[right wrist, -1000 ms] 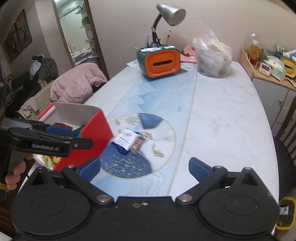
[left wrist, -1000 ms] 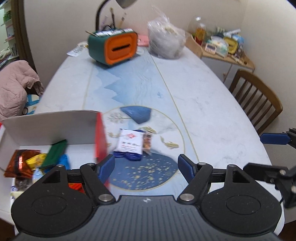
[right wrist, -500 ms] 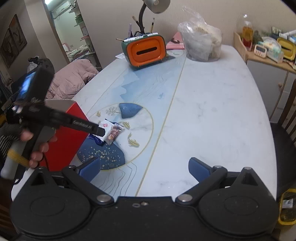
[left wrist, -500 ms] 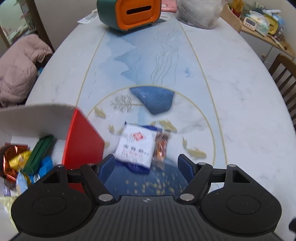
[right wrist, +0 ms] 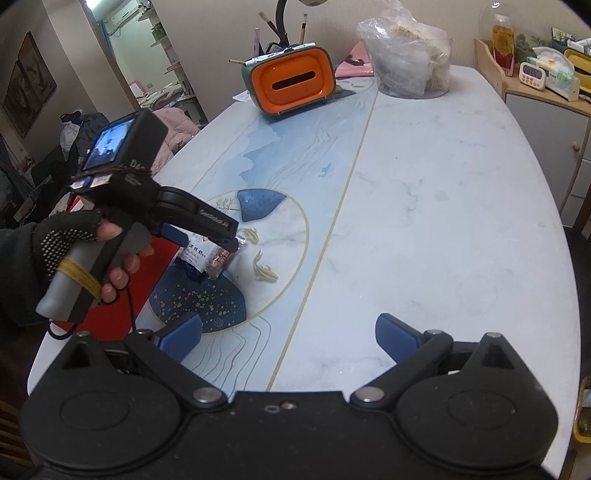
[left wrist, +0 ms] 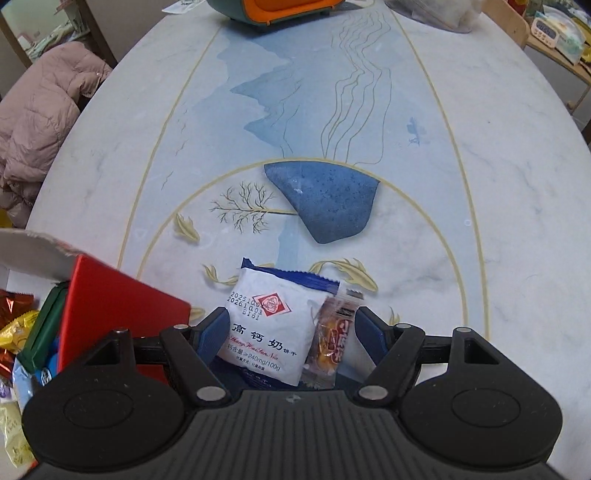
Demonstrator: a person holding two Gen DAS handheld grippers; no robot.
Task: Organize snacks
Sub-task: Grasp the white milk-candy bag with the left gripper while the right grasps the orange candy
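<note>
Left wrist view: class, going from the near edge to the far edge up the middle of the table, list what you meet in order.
left gripper → white biscuit packet between its open fingers → dark blue stone shape printed on the table → orange and green tissue box at the far end.

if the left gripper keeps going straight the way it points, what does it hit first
Most likely the white snack packet, lying between the open left gripper fingers, with the orange packet beside it.

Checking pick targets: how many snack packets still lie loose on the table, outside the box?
2. White packet and small orange packet beside it, both between the left tool's open fingers. More may hide beneath them.
</note>
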